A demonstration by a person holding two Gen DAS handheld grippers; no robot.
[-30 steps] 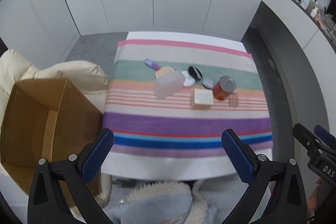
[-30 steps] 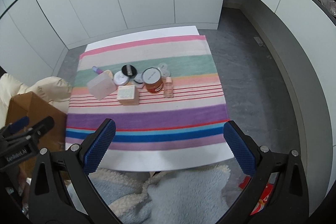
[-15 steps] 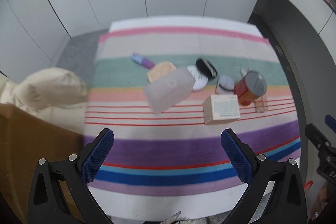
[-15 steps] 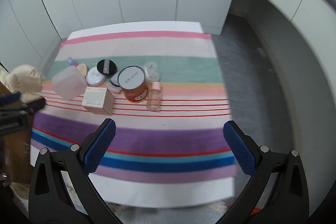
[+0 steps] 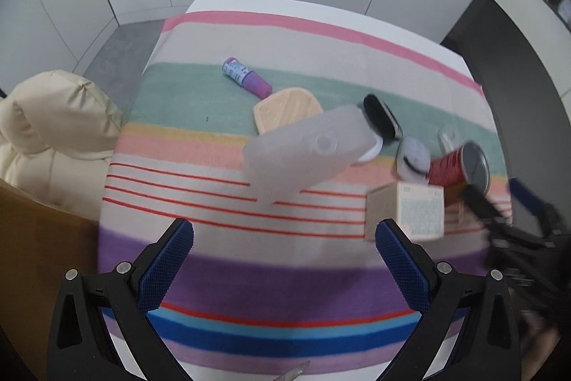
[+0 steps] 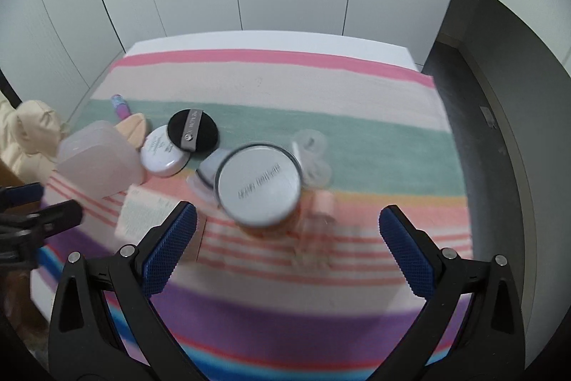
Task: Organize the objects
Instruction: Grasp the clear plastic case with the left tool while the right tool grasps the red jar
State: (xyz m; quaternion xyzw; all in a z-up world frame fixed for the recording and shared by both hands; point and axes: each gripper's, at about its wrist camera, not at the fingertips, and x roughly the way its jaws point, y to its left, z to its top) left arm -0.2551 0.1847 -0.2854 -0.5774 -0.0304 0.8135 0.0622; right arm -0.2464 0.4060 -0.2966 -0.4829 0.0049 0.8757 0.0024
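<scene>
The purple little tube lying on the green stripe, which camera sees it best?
The left wrist view. There the purple tube lies in full sight on the striped cloth, label and cap both showing. In the right wrist view only its tip peeks out behind the frosted box.

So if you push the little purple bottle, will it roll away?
Probably. The purple bottle is round and lies on its side, so a sideways push would likely roll it. The striped cloth looks soft, which should slow it. It seems small and light.

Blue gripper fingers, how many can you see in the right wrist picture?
3: two wide-apart fingers of the right gripper at the bottom, and one blurry left gripper finger at the left edge.
</scene>
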